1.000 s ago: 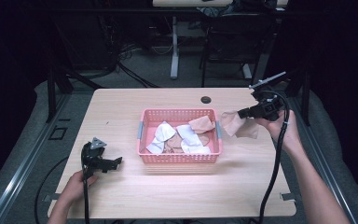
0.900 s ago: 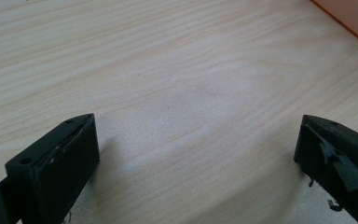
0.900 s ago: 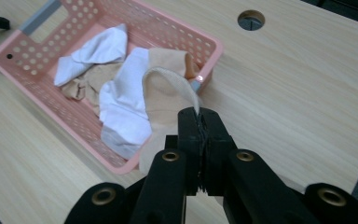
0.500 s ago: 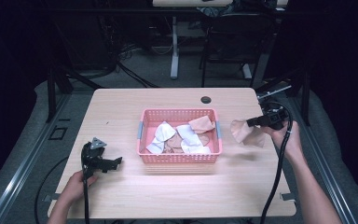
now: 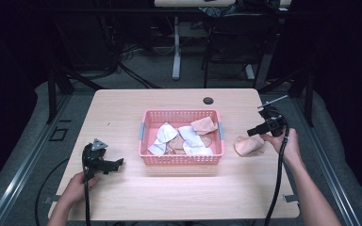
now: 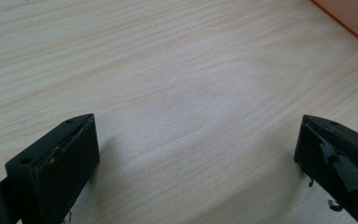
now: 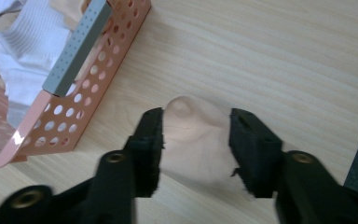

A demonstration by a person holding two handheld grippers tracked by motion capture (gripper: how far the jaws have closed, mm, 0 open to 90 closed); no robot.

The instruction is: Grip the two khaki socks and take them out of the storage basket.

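A peach cloth [image 5: 249, 145] lies crumpled on the wooden table [image 5: 122, 113], just right of the pink perforated basket [image 5: 181, 112]. My right gripper [image 5: 253, 132] hovers low over it. In the right gripper view the cloth [image 7: 191, 116] sits between the jaws, which have just been opening and now stand apart beside it, so the gripper [image 7: 196, 140] is open. The basket holds white cloths [image 5: 165, 134] and another peach cloth [image 5: 203, 125]. My left gripper [image 5: 118, 163] rests near the table's front left, open [image 6: 196, 154] over bare wood.
A black round grommet [image 5: 208, 100] sits in the table behind the basket. The basket's grey handle [image 7: 79, 46] faces the right gripper. Dark chair and desk legs stand on the floor beyond the far edge.
The right hand came down and toward the front with the peach cloth, which now lies on the table right of the basket, and its jaws have opened. The left gripper stayed put.
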